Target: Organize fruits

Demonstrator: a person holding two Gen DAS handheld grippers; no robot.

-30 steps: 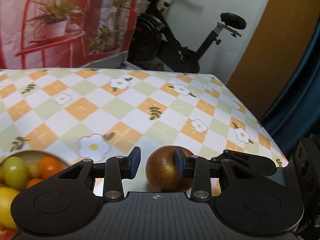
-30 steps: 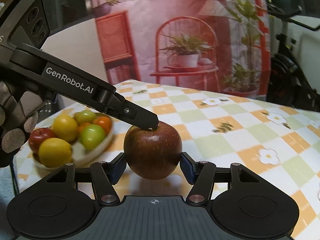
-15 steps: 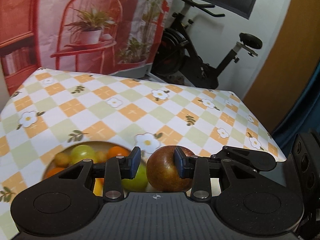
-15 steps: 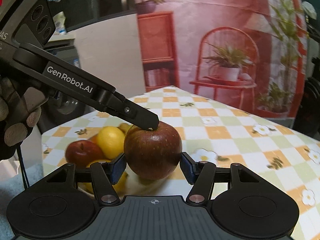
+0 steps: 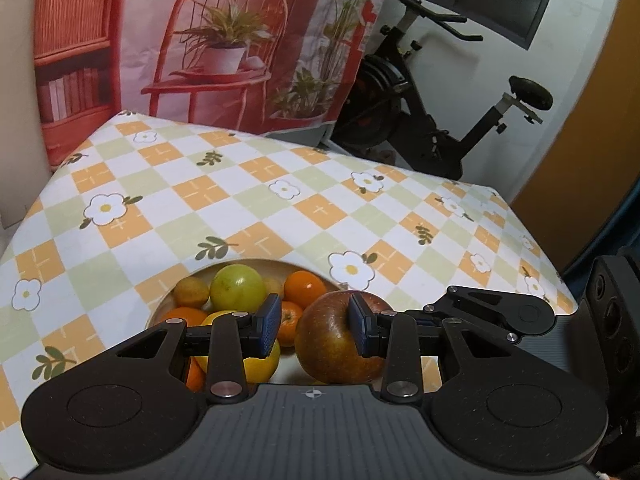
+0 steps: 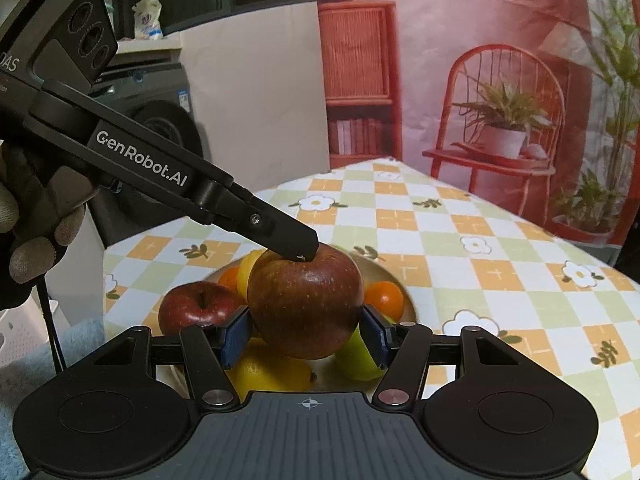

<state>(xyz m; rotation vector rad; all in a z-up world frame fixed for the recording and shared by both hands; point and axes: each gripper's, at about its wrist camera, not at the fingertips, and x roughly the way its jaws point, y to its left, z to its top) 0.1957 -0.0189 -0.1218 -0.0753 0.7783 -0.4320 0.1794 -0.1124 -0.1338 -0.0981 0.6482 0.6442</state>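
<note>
A large red-brown apple (image 6: 304, 300) is clamped between the blue pads of my right gripper (image 6: 306, 336), held above a beige bowl (image 6: 408, 292) of fruit. My left gripper (image 6: 308, 246) reaches in from the upper left, its tip resting on the apple's top by the stem. In the left wrist view the left gripper (image 5: 314, 326) has its pads a little apart, the right pad against the apple (image 5: 332, 352) and nothing squeezed between them. The bowl (image 5: 240, 263) holds a red apple (image 6: 196, 308), a lemon (image 6: 268, 372), a green fruit (image 5: 238, 288) and oranges (image 5: 306, 288).
The flowered checked tablecloth (image 5: 280, 200) spreads beyond the bowl to the far edge. An exercise bike (image 5: 420, 120) stands behind the table. A washing machine (image 6: 160, 120) and a white basket (image 6: 20, 336) are off the left side. A gloved hand (image 6: 28, 248) holds the left gripper.
Both grippers have carried the apple sideways across the table until it hangs over the fruit bowl, which now lies directly beneath it. The grip on the apple looks the same.
</note>
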